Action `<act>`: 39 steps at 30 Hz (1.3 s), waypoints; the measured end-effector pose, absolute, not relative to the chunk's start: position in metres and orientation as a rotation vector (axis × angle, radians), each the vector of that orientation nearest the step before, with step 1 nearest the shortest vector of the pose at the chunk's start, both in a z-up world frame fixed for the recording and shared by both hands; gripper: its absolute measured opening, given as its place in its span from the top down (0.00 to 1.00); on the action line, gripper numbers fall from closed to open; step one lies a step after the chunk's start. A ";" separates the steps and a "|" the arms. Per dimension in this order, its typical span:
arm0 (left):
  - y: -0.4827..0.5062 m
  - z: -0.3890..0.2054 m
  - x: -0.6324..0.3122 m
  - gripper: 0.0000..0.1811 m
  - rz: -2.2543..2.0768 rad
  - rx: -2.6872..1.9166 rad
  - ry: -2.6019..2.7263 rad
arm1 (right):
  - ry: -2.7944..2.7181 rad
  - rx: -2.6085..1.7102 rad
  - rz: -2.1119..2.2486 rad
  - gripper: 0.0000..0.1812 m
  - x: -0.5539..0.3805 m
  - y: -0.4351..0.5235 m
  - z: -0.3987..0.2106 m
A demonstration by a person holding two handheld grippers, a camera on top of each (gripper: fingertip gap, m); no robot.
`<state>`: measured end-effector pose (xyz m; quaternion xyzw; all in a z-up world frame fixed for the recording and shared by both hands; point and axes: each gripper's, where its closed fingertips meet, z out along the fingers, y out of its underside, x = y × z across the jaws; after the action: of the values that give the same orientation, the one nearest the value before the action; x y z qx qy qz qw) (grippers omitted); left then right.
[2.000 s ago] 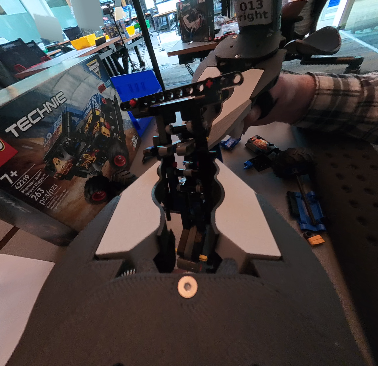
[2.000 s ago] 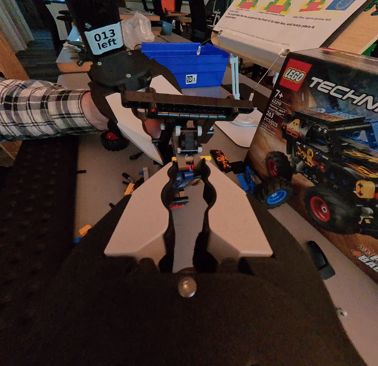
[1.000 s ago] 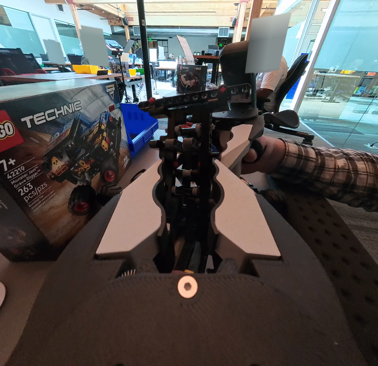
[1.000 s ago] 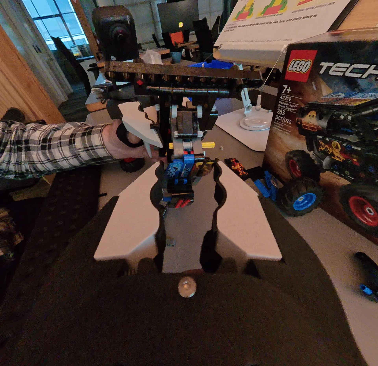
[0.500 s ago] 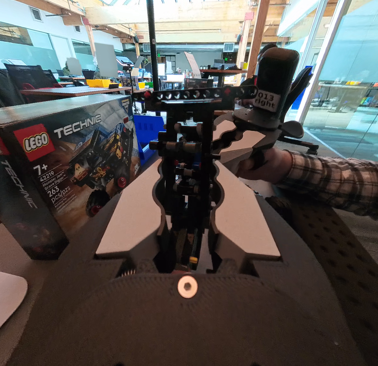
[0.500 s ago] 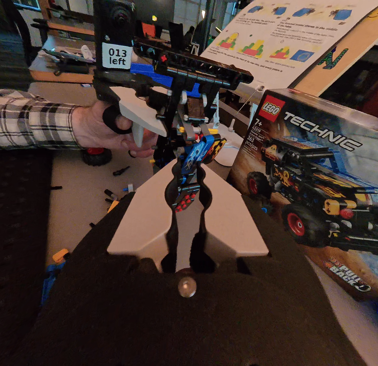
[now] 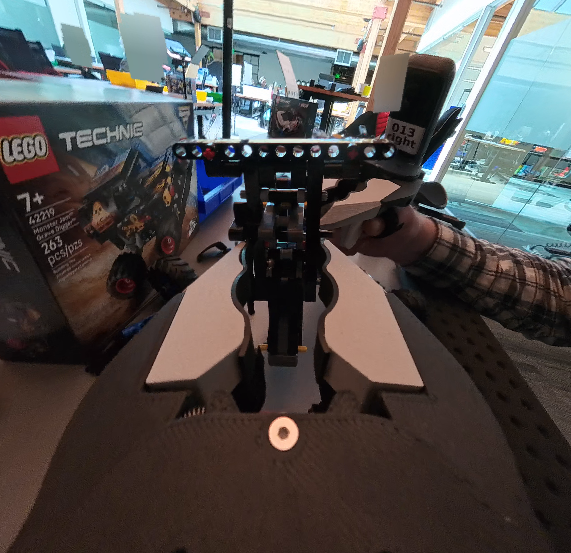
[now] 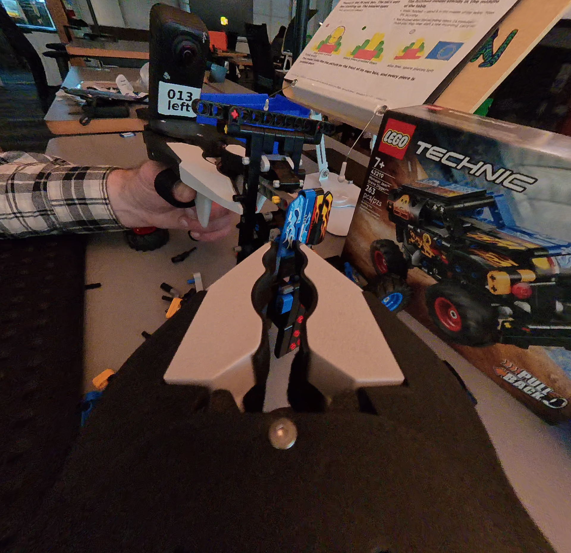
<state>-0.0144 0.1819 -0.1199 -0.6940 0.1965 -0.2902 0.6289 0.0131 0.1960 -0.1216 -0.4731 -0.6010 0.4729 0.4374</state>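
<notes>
A black brick-built chassis with a long holed beam across its top is held in the air between both grippers. My left gripper is shut on the chassis frame from below. My right gripper is shut on the blue and black flame-printed panel at the chassis's other end. The right gripper also shows in the left wrist view, coming in from the right behind the beam. The left gripper shows in the right wrist view, gripping the frame from the left.
The toy set's box stands on the left, and on the right in the right wrist view. Behind are a blue bin and an instruction sheet. Loose pieces, a red-hubbed wheel and a tyre lie on the table. A dark perforated mat borders it. My hands' fingertips stand some 4 centimeters from each other. Both grippers' tips are roughly 25 centimeters from the red-hubbed wheel.
Both grippers have lifted and turned the chassis, so the holed beam now lies level and faces the left camera. My right gripper, wider a second ago, has closed on the flame panel.
</notes>
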 end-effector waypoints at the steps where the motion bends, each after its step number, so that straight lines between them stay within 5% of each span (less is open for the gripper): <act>1: 0.185 -0.124 -0.018 0.79 -0.654 -1.615 0.425 | -1.502 -1.200 1.181 0.97 0.014 0.198 -0.125; 11: 0.197 -0.139 -0.034 0.79 -0.602 -1.692 0.297 | -1.726 -1.470 0.980 0.81 0.005 0.203 -0.197; 14: 0.196 -0.137 -0.033 0.79 -0.579 -1.684 0.304 | -1.682 -1.517 0.937 0.92 -0.003 0.209 -0.203; 23: 0.178 -0.128 -0.019 0.81 -0.672 -1.669 0.448 | -1.485 -1.530 1.061 0.98 -0.004 0.230 -0.184; 25: 0.171 -0.134 -0.022 0.79 -0.638 -1.699 0.540 | -1.487 -1.499 1.042 0.98 -0.002 0.231 -0.181; 27: 0.166 -0.144 -0.034 0.90 -0.599 -1.740 0.595 | -1.490 -1.424 1.033 0.98 0.000 0.230 -0.170; 29: 0.166 -0.140 -0.053 0.79 -0.599 -1.725 0.534 | -1.482 -1.360 1.075 0.98 0.003 0.224 -0.158; 30: 0.163 -0.139 -0.060 0.85 -0.607 -1.716 0.529 | -1.487 -1.331 1.085 0.98 0.004 0.221 -0.155; 39: 0.174 -0.155 -0.031 0.83 -0.589 -1.713 0.610 | -1.534 -1.140 1.226 0.98 0.002 0.185 -0.132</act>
<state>-0.0307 0.1737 -0.1553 -0.7319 0.2606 -0.2517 0.5772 0.0021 0.1850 -0.1324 -0.4551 -0.6125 0.4896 0.4220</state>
